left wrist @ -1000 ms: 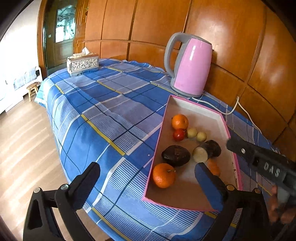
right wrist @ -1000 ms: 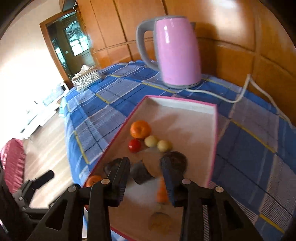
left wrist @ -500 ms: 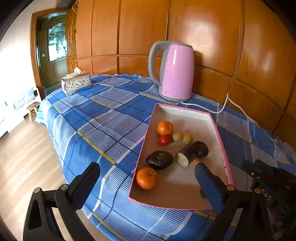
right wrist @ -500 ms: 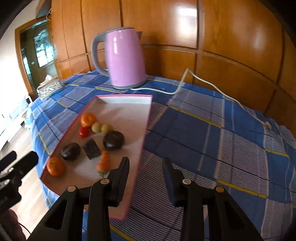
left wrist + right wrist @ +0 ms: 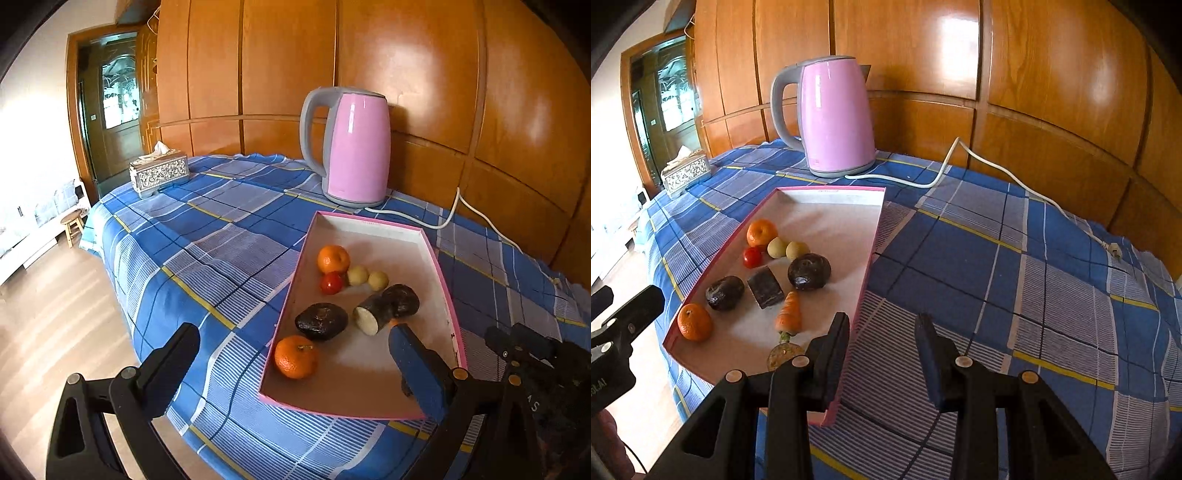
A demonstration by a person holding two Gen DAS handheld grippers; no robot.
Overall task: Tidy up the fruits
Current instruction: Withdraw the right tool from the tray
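Observation:
A pink-rimmed tray (image 5: 369,220) (image 5: 831,189) on the blue checked cloth holds two oranges (image 5: 295,356) (image 5: 761,232), a red tomato (image 5: 331,283), two small yellow fruits (image 5: 357,275), a dark avocado (image 5: 321,321), a cut dark piece with white flesh (image 5: 373,317), a dark round fruit (image 5: 809,272) and a carrot (image 5: 789,314). My left gripper (image 5: 291,332) hangs open and wide before the tray's near left corner, holding nothing. My right gripper (image 5: 882,319) stands open with a narrow empty gap, over the cloth just right of the tray's rim.
A pink kettle (image 5: 356,147) (image 5: 836,118) stands behind the tray, its white cord (image 5: 945,162) trailing right to a loose plug (image 5: 1115,251). A silver tissue box (image 5: 159,171) sits at the far left corner. The table drops to wooden floor (image 5: 55,314) on the left.
My right gripper has swung from above the fruit in the tray to the cloth at the tray's right. My left gripper has drawn back a little. Neither gripper's gap has changed.

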